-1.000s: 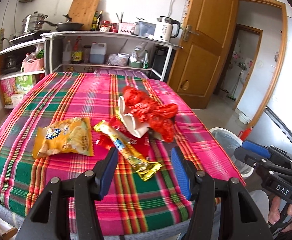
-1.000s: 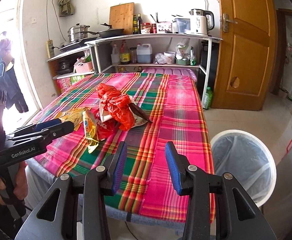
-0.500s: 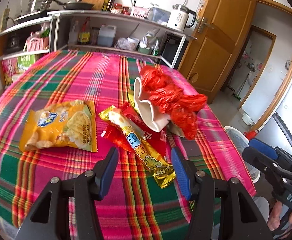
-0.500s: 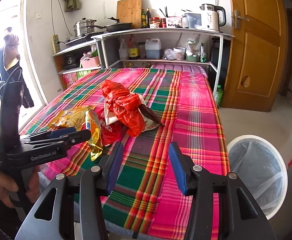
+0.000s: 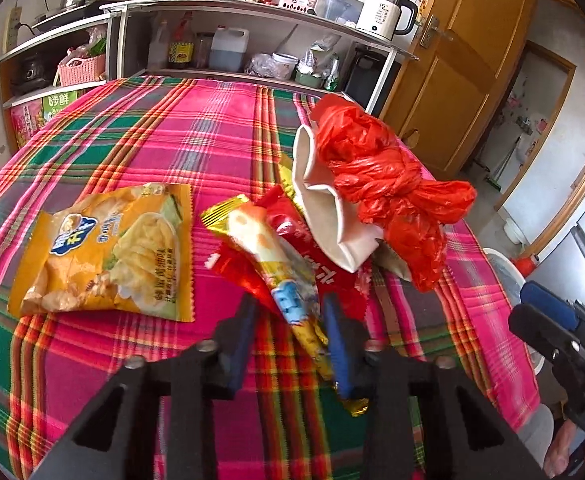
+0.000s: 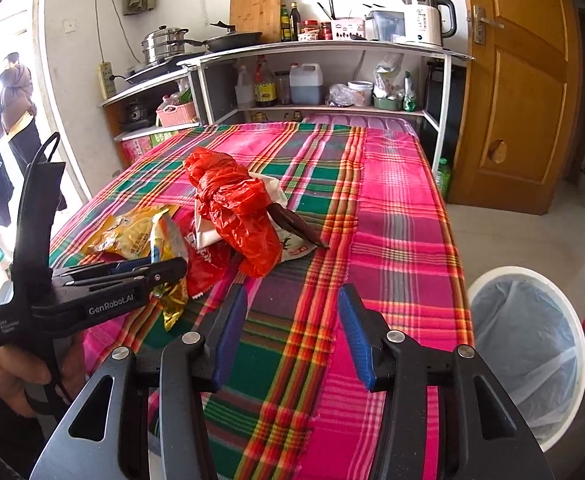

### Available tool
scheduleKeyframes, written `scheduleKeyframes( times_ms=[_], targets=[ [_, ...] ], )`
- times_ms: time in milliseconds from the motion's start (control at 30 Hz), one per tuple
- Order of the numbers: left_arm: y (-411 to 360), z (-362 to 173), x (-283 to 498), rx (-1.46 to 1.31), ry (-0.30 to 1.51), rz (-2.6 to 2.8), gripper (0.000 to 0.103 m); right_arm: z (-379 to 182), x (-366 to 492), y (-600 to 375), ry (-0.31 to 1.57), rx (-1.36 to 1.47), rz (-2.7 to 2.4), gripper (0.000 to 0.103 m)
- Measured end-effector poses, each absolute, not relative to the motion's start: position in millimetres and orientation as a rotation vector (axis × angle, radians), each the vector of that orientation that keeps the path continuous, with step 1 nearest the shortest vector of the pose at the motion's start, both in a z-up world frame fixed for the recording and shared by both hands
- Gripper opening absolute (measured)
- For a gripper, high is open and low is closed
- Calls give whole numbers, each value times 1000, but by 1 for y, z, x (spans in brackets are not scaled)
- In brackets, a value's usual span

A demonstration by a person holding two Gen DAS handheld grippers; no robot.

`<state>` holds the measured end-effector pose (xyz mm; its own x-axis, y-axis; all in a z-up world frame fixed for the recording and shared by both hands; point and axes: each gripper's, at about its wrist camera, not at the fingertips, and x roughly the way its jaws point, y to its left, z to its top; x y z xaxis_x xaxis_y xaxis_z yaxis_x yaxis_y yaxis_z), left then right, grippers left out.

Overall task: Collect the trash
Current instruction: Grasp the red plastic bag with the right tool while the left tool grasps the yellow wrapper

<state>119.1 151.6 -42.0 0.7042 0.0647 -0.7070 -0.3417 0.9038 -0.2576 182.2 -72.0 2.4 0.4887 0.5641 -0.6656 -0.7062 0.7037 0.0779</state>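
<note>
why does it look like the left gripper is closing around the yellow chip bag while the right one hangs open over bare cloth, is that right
Not quite. The left gripper, whose jaws have just been closing, straddles the long yellow snack wrapper, not the yellow chip bag, which lies untouched beside it, as the left wrist view shows. The right gripper does hang open over the plaid cloth.

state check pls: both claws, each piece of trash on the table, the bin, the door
left claw: closing around the long gold wrapper, grip not confirmed
right claw: open, empty
yellow chip bag: flat on the tablecloth
red plastic bag: knotted, crumpled, on the pile
white paper: curled, under the red bag
bin: lined, looks empty
door: closed
</note>
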Motion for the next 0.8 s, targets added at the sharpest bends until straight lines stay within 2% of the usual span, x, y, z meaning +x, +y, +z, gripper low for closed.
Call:
scheduleKeyframes(
  times_ms=[67,233,667,733,767,800],
  targets=[
    [155,-42,116,-396,760,227,24,1,185,-67,726,-220,792,48],
    [160,-40,108,-399,747,215,19,-6,194,-48,727,-242,823,48],
    [172,-36,99,-395,726,201,17,-19,225,-9,746,-287,881,48],
    [173,-36,98,-392,727,205,17,-18,223,-6,739,-289,897,44],
    [173,-35,98,-388,728,210,17,-18,221,-6,736,-293,898,34],
    [173,-35,98,-381,727,216,17,-18,220,-5,735,-296,895,30]
  ],
)
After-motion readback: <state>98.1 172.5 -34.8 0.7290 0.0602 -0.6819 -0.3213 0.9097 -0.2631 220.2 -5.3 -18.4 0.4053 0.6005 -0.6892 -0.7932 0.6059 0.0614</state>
